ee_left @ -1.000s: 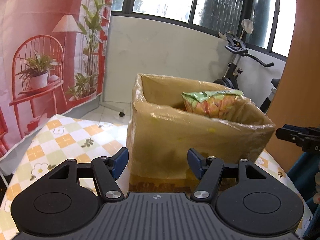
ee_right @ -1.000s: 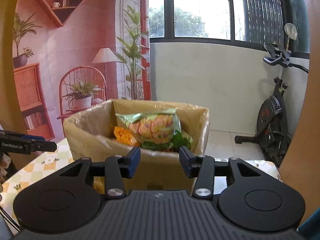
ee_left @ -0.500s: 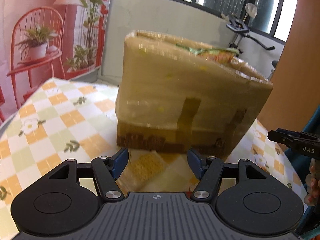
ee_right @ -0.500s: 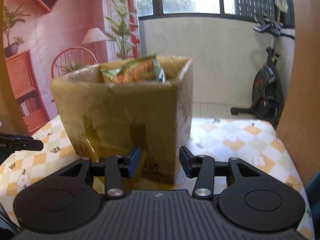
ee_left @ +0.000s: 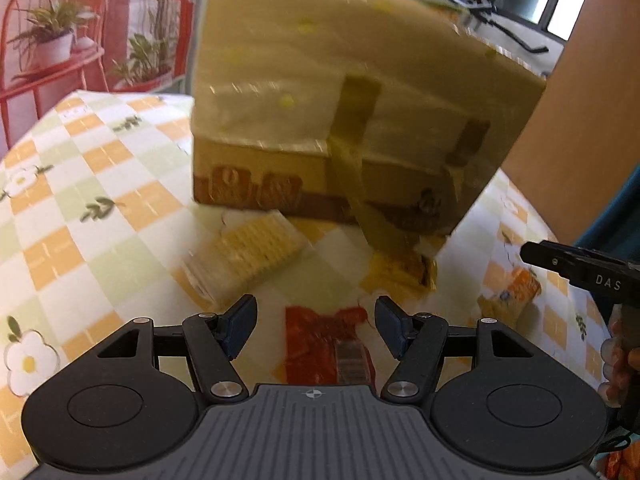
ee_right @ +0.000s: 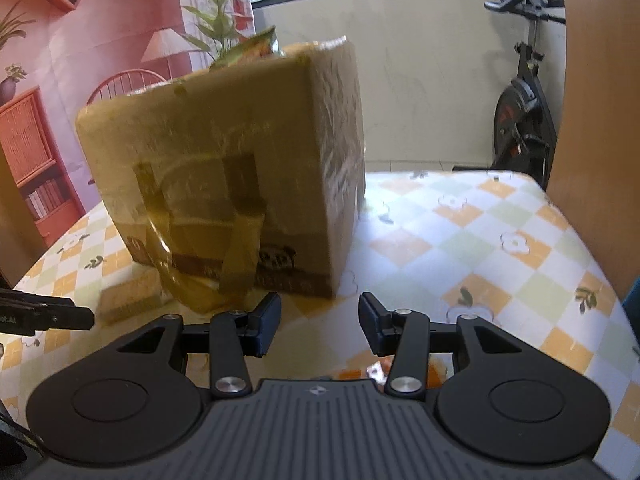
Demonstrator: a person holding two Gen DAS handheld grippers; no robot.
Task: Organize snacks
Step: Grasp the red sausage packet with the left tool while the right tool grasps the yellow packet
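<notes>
A taped cardboard box point(ee_left: 352, 92) stands on the checked tablecloth point(ee_left: 80, 216), with a green and orange snack bag point(ee_right: 248, 46) poking over its rim point(ee_right: 208, 76). In front of it lie a pale wafer pack point(ee_left: 248, 252), a red packet point(ee_left: 324, 344), a yellow packet point(ee_left: 404, 272) and an orange packet point(ee_left: 516, 292). My left gripper point(ee_left: 316, 328) hovers open just above the red packet, nothing between its fingers. My right gripper point(ee_right: 319, 326) is open and empty near the box's front corner; an orange packet point(ee_right: 376, 370) shows below it.
An exercise bike point(ee_right: 520, 108) stands beyond the table by the white wall. A brown board point(ee_left: 580, 100) rises at the right. A red printed backdrop point(ee_right: 80, 60) fills the left. The other gripper's tip point(ee_left: 580, 272) and a hand point(ee_left: 618, 364) show at the right edge.
Both grippers have sunk from box-rim height toward the tabletop and tilted down. The box's inside has dropped out of sight and the packets on the cloth have come into view.
</notes>
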